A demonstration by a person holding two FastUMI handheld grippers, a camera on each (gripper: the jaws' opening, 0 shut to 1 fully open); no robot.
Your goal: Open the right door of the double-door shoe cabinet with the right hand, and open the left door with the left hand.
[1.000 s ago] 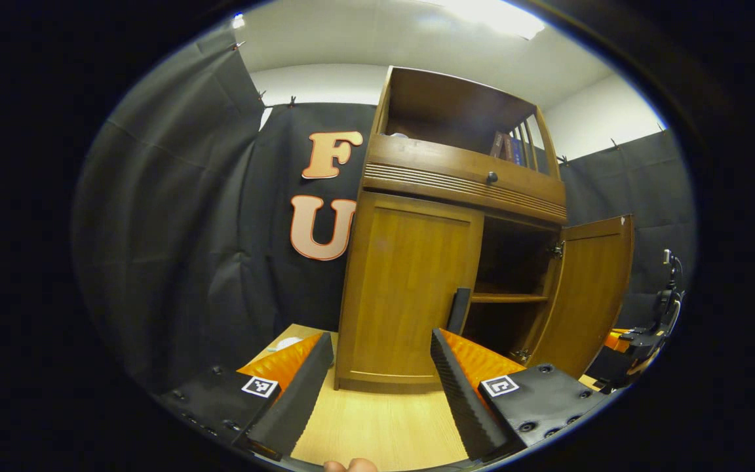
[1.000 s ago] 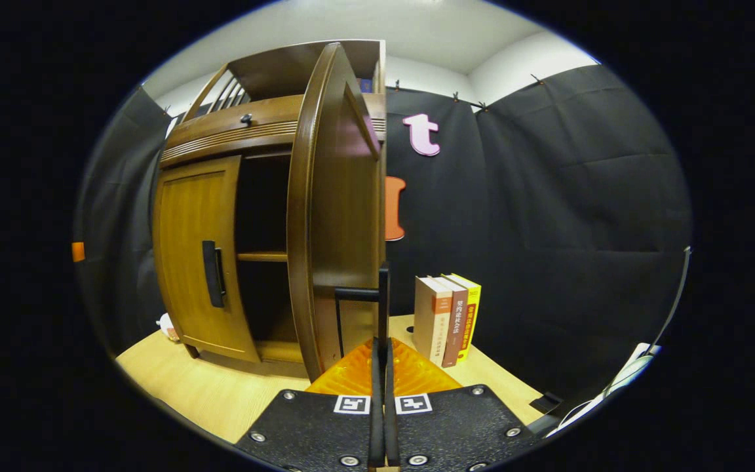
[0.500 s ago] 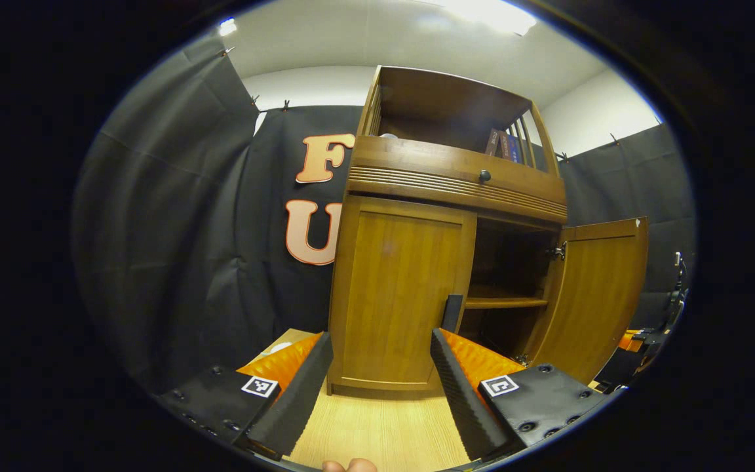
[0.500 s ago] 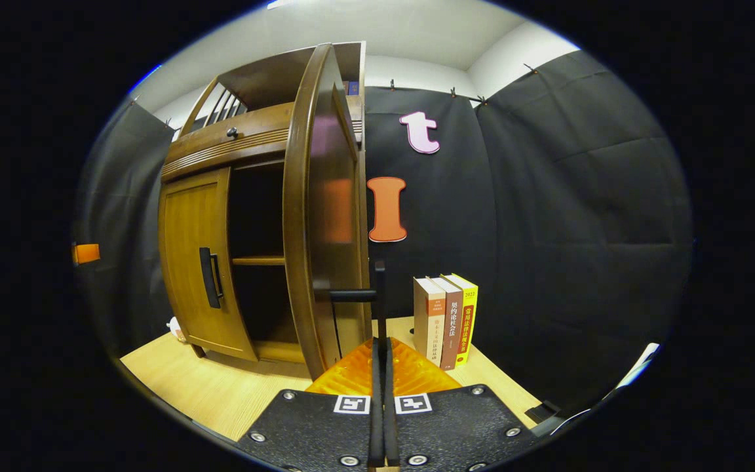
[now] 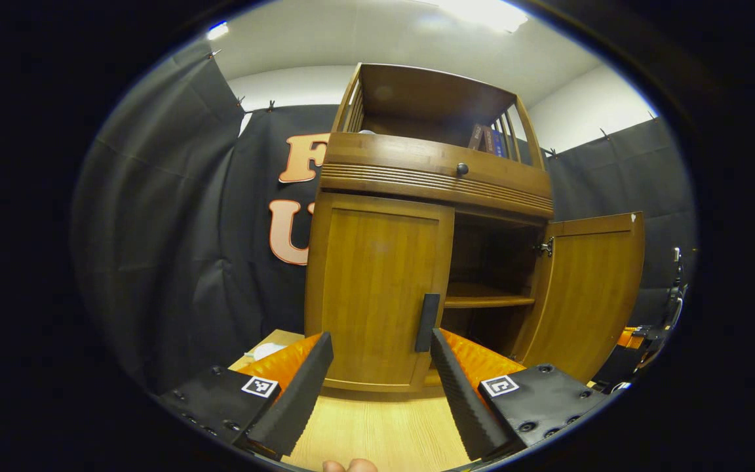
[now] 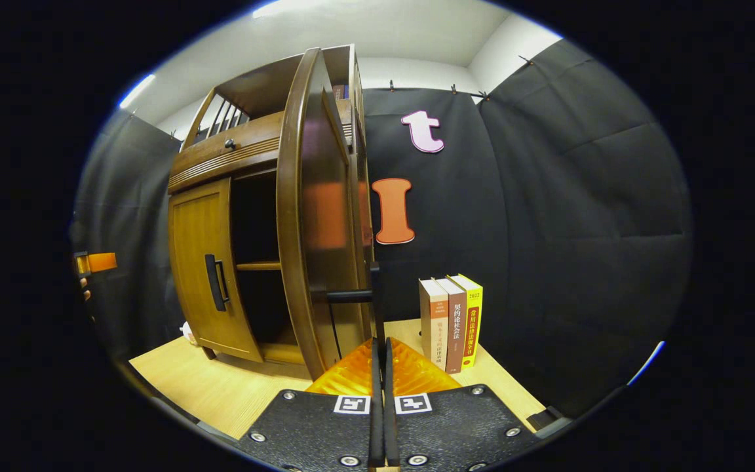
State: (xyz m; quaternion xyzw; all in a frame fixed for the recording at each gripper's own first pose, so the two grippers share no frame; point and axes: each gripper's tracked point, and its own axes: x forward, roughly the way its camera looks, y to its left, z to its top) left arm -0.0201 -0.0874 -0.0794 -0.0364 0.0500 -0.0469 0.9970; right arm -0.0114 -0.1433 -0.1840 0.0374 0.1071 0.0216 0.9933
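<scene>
On the light wooden tabletop (image 5: 377,432) stands the shoe cabinet (image 5: 430,177). Its right door (image 5: 580,288) hangs open, the right claw (image 6: 381,351) clamped on the right door's handle (image 6: 373,295). The left claw (image 5: 377,347) gapes before the closed left door (image 5: 371,288).

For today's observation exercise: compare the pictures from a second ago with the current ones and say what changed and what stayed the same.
The right door has swung a little wider, its handle still pinched in the shut right claw. The open left claw has shifted so the left door's handle now stands between its fingers, not yet gripped. The left door stays closed; the books have not moved.
</scene>
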